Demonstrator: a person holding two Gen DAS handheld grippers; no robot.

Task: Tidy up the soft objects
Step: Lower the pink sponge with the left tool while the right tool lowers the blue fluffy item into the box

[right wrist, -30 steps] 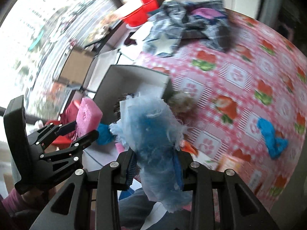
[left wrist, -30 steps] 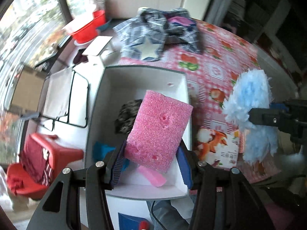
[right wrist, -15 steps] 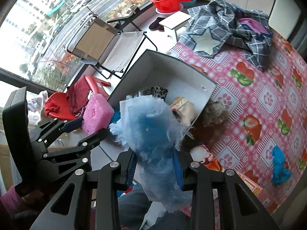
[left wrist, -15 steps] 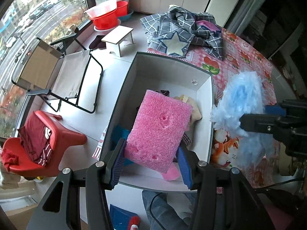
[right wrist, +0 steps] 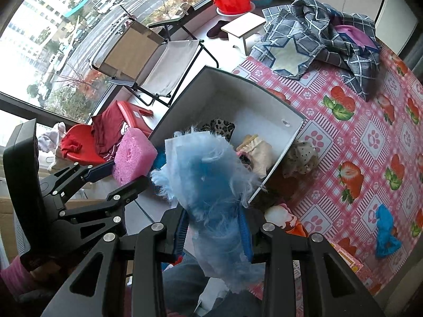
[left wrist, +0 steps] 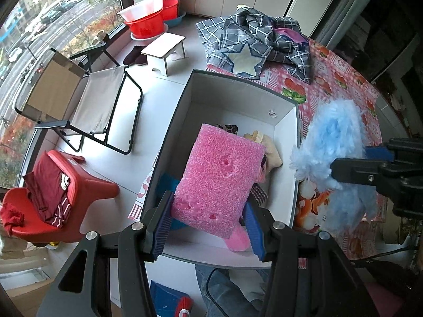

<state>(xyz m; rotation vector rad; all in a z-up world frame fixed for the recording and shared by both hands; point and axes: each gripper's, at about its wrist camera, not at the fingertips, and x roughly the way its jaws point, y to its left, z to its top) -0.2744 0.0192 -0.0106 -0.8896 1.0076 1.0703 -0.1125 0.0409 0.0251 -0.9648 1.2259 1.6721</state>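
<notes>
A folding chair (left wrist: pixel 103 105), white stool (left wrist: pixel 164 50) and red basins (left wrist: pixel 148 21) stand by the window.

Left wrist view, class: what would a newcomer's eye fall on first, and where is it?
The pink sponge, clamped in the left gripper above the white box. Next, the fluffy blue duster at right, held by the right gripper beside the box, over the strawberry tablecloth.
</notes>
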